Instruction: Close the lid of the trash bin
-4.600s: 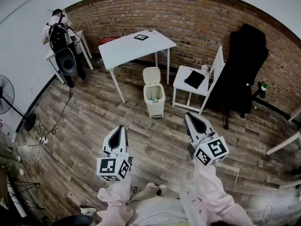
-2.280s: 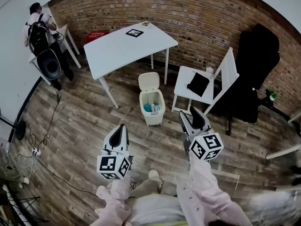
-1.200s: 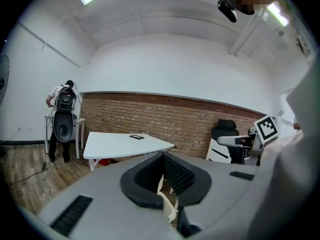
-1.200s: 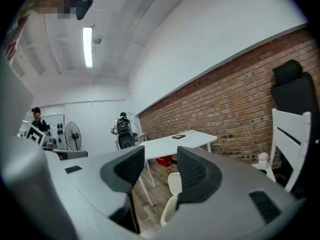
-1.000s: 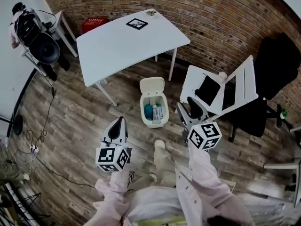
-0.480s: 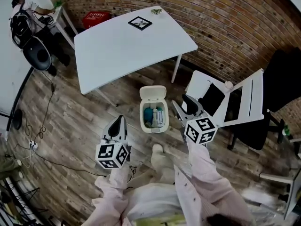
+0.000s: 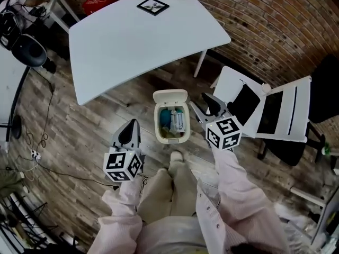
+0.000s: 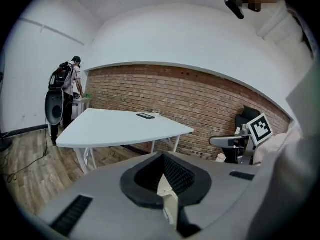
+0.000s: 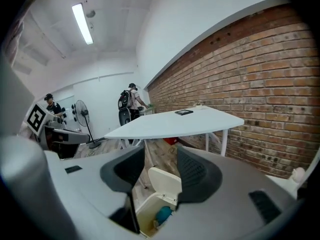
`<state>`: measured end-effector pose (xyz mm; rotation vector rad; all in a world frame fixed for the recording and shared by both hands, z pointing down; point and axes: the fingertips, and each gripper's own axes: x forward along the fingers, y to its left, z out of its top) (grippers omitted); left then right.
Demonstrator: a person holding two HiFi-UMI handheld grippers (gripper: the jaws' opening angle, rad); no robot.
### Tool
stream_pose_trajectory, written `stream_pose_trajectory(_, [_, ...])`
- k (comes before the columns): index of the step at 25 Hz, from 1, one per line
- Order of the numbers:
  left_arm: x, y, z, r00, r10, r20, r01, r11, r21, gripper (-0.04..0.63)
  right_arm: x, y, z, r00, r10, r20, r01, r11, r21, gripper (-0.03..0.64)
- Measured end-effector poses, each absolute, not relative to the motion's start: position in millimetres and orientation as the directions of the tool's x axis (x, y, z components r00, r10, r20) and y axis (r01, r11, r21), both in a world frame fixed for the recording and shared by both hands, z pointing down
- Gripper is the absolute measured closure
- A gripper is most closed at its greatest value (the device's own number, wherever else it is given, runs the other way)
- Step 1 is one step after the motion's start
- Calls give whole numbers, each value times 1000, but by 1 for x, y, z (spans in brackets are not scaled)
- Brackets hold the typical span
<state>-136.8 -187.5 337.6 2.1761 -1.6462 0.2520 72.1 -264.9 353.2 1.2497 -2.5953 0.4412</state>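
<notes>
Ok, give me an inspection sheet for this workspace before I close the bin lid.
Surface: wood floor; the bin stands on it by the white table.
Job's things: trash bin with its lid up, rubbish inside.
Clutter: black item on the white chair; red crate.
Grippers: left gripper shut, empty, left of bin; right gripper open, empty, right of bin.
Cables: cable and power strip on the floor, far left.
Surroundings: brick wall; person at a far desk.

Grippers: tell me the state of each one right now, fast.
Left gripper: closed, fingers together, holding nothing.
Right gripper: open, empty; the trash bin lid shows between its fingers.
</notes>
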Motion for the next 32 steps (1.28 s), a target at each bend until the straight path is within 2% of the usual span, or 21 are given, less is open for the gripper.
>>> stream_pose_trajectory(12, [-138,-240,432,311,-809,499,-943,-199,266,601,48,-322,450,-627,-631,456,-736,672,-83,431])
stream_pose_trajectory(17, [-139,-251,472,318,-782,535,-940,-189,283,601,35,-336,487,-637,-592,495,-662,748,44,431])
stream_pose_trajectory(32, [-141,-268,537,322,-742,588,-939,-170,299,601,17,-355,569,-594,-464,658,-469,863,185,431])
